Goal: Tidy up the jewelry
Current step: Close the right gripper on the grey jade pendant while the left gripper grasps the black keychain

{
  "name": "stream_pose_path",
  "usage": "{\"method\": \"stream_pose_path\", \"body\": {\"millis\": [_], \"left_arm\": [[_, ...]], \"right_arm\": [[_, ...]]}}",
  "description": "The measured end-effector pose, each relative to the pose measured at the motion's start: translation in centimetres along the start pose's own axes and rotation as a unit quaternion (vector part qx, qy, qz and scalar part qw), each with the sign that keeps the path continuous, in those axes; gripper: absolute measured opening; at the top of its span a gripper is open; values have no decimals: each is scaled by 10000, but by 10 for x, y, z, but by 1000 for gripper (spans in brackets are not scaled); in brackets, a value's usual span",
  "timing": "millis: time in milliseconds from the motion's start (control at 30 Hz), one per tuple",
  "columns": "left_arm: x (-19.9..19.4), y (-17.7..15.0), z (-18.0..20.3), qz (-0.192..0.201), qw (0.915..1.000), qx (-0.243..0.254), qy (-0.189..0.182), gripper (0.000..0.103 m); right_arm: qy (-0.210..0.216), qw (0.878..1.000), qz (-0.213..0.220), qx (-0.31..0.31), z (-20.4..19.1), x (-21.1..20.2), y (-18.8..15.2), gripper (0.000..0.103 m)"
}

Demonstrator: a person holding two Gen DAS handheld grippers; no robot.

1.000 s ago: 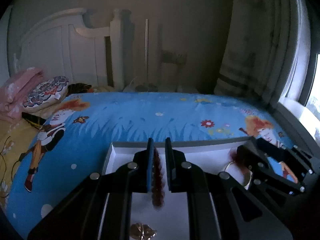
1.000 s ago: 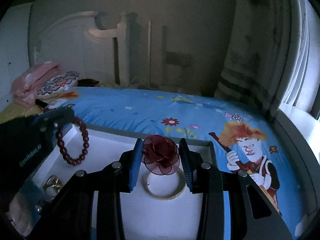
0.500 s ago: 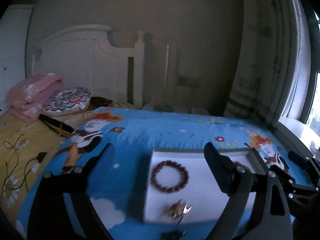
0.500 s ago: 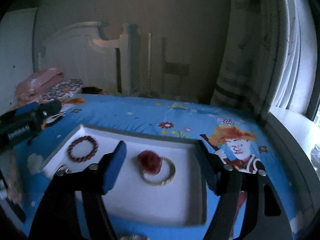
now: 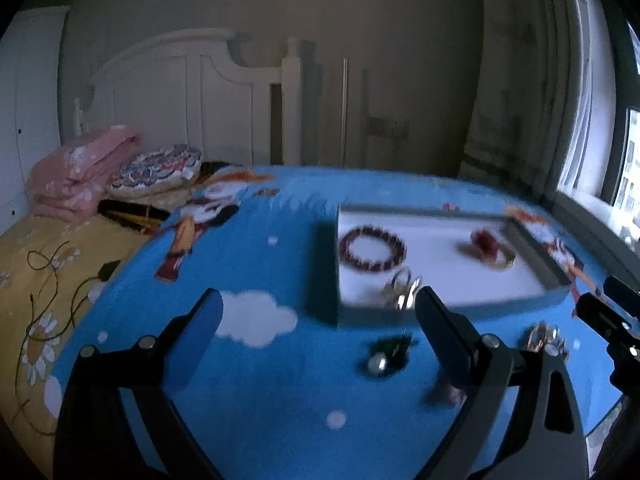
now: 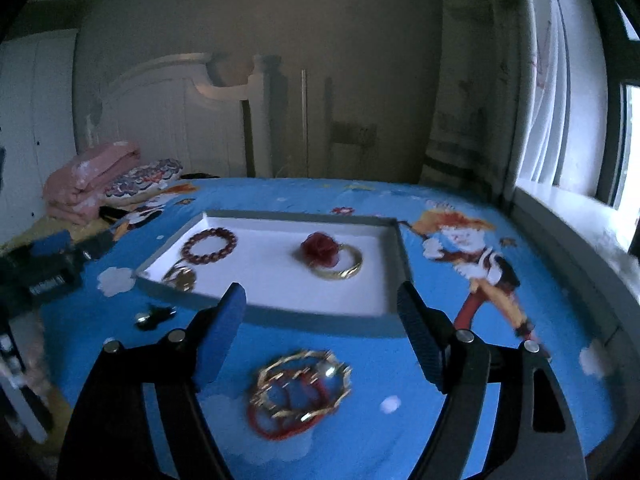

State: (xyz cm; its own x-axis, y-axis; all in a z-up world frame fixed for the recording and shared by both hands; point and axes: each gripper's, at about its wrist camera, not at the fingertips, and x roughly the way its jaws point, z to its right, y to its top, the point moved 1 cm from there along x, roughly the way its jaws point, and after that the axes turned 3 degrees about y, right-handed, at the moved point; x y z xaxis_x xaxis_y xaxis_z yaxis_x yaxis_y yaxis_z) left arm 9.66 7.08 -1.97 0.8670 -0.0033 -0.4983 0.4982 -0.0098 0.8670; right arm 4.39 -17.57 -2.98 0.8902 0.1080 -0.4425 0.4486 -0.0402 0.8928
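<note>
A white tray with grey walls (image 5: 536,264) (image 6: 288,280) lies on the blue bedspread. In it are a dark red bead bracelet (image 5: 373,249) (image 6: 209,245), a red fabric flower (image 5: 485,240) (image 6: 323,249) on a gold bangle (image 6: 343,267), and a gold clip (image 5: 402,292) (image 6: 181,276). On the spread before the tray lie a dark pearl piece (image 5: 389,354) (image 6: 154,315) and a gold and red bangle pile (image 6: 298,390) (image 5: 544,338). My left gripper (image 5: 318,334) is open and empty above the spread. My right gripper (image 6: 320,330) is open and empty over the bangle pile.
A white headboard (image 5: 188,100), pink folded bedding (image 5: 80,172) and a patterned pillow (image 5: 158,168) are at the far left. A black cable (image 5: 52,280) lies on the yellow sheet. Curtains and a window sill (image 6: 568,224) are at the right.
Both grippers opened, leaving the bead bracelet and the red flower in the tray, then drew back and up toward the near edge of the bed.
</note>
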Motion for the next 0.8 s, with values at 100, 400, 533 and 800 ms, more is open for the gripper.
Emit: {"method": "stream_pose_path", "body": {"millis": [100, 400, 533, 800], "left_arm": [[0, -16, -7, -52, 9999, 34, 144, 94], [8, -41, -28, -357, 9991, -1, 211, 94], [9, -42, -34, -357, 9991, -5, 240, 94], [12, -49, -37, -461, 9986, 8, 254, 94]], "right_arm": [[75, 9999, -70, 101, -15, 0, -15, 74], [467, 9967, -394, -535, -74, 20, -35, 74], [528, 9953, -492, -648, -86, 32, -40, 74], [444, 9955, -588, -598, -97, 47, -40, 74]]}}
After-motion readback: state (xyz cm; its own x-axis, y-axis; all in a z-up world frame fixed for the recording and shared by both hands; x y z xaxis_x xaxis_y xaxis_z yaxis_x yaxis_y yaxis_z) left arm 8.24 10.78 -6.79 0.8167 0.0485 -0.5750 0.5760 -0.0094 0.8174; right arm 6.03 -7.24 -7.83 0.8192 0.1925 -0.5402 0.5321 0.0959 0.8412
